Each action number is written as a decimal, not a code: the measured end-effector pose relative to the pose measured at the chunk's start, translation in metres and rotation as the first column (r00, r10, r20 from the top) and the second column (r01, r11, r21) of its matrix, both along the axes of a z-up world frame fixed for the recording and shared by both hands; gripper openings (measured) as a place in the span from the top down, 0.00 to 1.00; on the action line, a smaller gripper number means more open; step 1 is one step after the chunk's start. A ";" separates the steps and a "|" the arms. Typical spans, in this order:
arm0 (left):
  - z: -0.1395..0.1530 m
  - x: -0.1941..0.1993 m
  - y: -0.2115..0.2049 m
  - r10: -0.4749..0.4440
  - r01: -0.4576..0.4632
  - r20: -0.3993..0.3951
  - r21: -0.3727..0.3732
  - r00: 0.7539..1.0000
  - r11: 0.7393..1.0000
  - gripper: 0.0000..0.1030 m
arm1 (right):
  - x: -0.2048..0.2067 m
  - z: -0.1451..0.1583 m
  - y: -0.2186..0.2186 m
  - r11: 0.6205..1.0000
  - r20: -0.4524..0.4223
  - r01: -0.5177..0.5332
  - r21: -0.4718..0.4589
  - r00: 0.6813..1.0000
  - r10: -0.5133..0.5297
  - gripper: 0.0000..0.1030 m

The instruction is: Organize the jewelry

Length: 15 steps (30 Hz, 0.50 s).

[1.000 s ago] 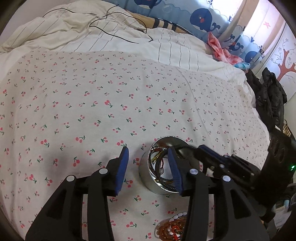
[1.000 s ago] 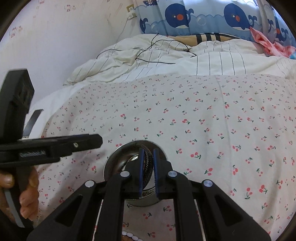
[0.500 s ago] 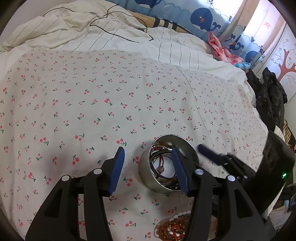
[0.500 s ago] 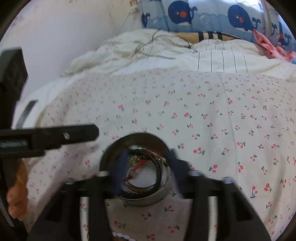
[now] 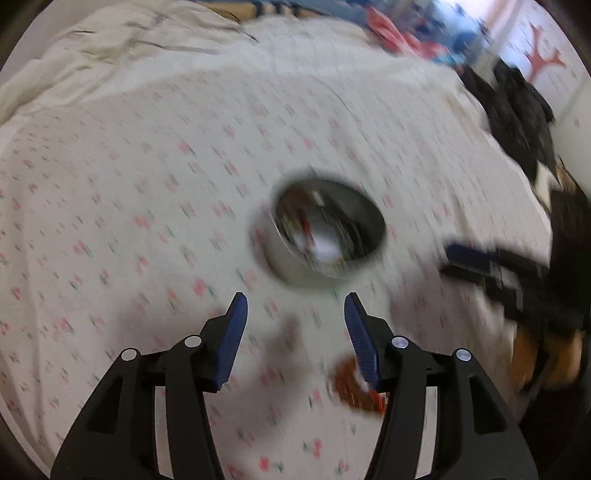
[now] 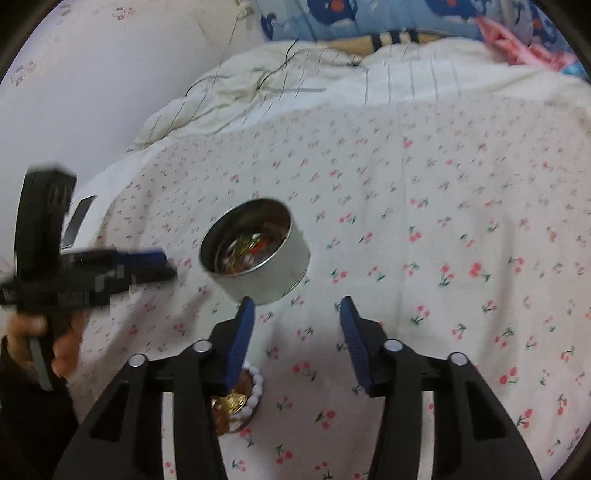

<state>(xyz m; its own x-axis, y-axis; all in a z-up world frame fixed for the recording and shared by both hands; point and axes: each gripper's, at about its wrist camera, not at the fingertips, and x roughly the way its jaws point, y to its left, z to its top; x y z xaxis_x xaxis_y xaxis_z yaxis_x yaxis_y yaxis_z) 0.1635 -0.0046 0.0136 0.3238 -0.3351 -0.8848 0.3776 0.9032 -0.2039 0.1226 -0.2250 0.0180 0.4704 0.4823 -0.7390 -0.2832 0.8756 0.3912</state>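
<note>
A round metal tin (image 6: 255,245) holding a tangle of gold and red jewelry (image 6: 245,249) stands upright on a bed's cherry-print sheet (image 6: 424,221), seen at centre in both wrist views. In the left wrist view the tin (image 5: 328,236) is smeared by motion blur.

A second heap of jewelry, a white bead bracelet (image 6: 255,387) looped around amber and gold pieces, lies on the sheet at about 6 o'clock from the tin, apart from it. In the right wrist view it is partly hidden behind one blue pad; in the left wrist view it shows as a reddish-brown blur (image 5: 351,384) beside the other tool's pad.

The right hand-held gripper (image 6: 297,308) hangs just short of the tin, its jaws about halfway apart after opening and then closing a little; nothing is between them but bare sheet. The left hand-held gripper (image 5: 295,304) also stands about half open and empty, its jaws having just been widening. In the right wrist view it (image 6: 162,262) appears at 9 o'clock from the tin, gripped by a person's hand (image 6: 40,343).

A rumpled striped white duvet (image 6: 369,85) lies at 12 o'clock, with whale-print fabric (image 6: 369,14) beyond. Dark clothing (image 5: 517,110) sits at 2 o'clock in the left wrist view.
</note>
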 end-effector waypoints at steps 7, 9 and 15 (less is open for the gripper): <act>-0.030 -0.029 0.003 -0.065 0.059 -0.106 -0.053 0.992 0.997 0.50 | -0.005 -0.003 0.017 0.995 -0.020 -0.097 -0.003 0.995 0.097 0.61; -0.032 -0.035 0.006 -0.059 0.052 -0.092 -0.070 0.994 0.996 0.50 | -0.005 -0.005 0.016 0.996 -0.026 -0.087 -0.007 0.996 0.087 0.61; -0.040 -0.046 0.002 -0.078 0.071 -0.070 -0.104 0.994 0.992 0.50 | -0.004 -0.006 0.016 0.997 -0.028 -0.078 0.000 0.997 0.078 0.61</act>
<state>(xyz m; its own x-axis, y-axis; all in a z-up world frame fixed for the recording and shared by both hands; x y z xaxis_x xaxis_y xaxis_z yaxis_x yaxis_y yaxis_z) 0.1175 -0.0025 -0.0263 0.2294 -0.4447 -0.8658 0.4236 0.8465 -0.3225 0.1187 -0.2091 0.0117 0.4107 0.5158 -0.7519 -0.3395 0.8518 0.3989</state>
